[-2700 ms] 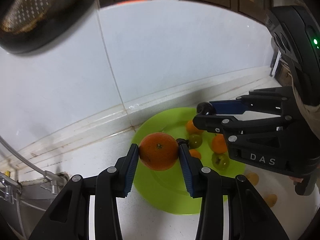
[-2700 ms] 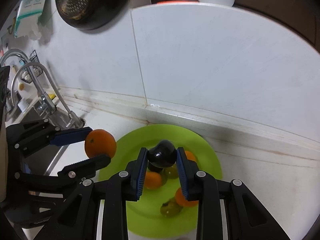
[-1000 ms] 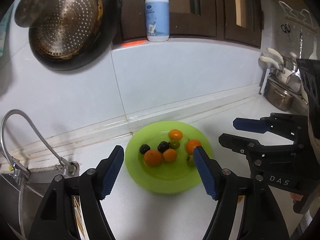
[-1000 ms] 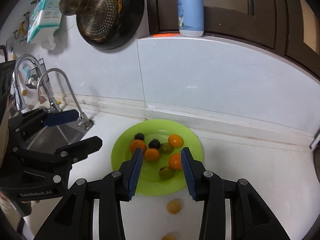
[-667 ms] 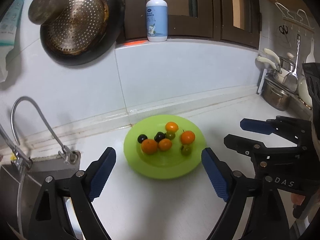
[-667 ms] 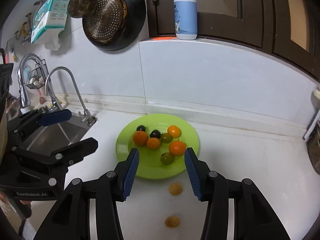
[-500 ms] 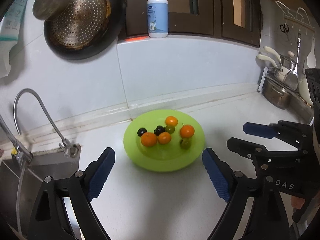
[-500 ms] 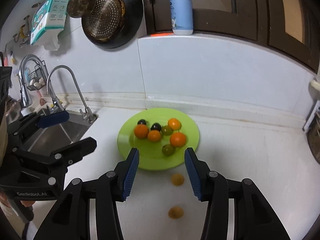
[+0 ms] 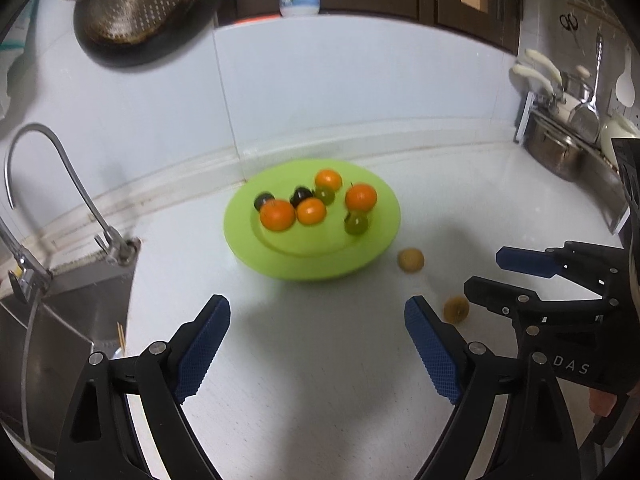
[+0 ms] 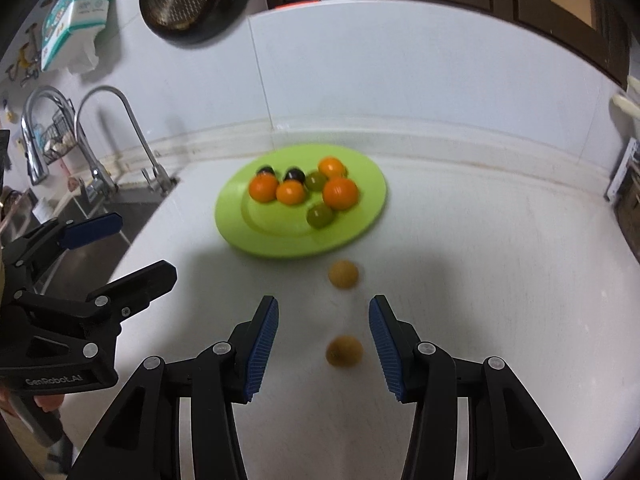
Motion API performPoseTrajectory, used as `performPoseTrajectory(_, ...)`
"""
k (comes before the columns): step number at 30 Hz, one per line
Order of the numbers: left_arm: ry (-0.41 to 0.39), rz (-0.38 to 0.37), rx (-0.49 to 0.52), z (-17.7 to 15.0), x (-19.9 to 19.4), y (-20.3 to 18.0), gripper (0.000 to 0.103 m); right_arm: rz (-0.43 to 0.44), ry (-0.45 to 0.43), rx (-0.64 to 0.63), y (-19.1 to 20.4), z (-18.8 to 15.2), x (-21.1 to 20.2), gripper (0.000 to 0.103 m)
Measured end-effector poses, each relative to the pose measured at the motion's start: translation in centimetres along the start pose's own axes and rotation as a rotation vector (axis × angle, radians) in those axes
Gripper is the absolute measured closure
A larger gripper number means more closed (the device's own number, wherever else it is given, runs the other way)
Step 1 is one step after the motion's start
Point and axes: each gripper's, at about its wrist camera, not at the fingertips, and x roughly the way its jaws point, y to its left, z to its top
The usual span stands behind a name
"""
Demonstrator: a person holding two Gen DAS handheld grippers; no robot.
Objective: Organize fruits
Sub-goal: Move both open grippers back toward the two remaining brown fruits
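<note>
Now both grippers had let go and backed away from the green plate (image 10: 360, 236) near the counter's back edge. The left gripper (image 9: 316, 344) had opened wide, the right gripper (image 10: 323, 344) a little, both holding nothing. Two brown fruits (image 10: 344, 352) sat off the plate, probably next.

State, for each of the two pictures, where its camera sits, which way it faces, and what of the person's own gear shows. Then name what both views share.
Left wrist: sits behind the open left gripper, facing down across the counter at the green plate; the right gripper shows at right.
Right wrist: sits behind the open right gripper, facing down at two brown fruits; the left gripper shows at left.
Shared: plate, brown fruits, faucet.
</note>
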Motion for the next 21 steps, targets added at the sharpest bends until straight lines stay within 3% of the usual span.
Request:
performPoseTrajectory(9, 0.075, -0.012, 0.002, -1.8, 2.0, -0.8, 0.014, 0.003, 0.069, 0.027, -0.9, -1.9, 2.1, 0.055)
performPoseTrajectory(21, 0.120, -0.018, 0.009, -2.7, 3.6, -1.3, 0.014, 0.016, 0.134, 0.061, -1.8, -3.1, 4.9, 0.056)
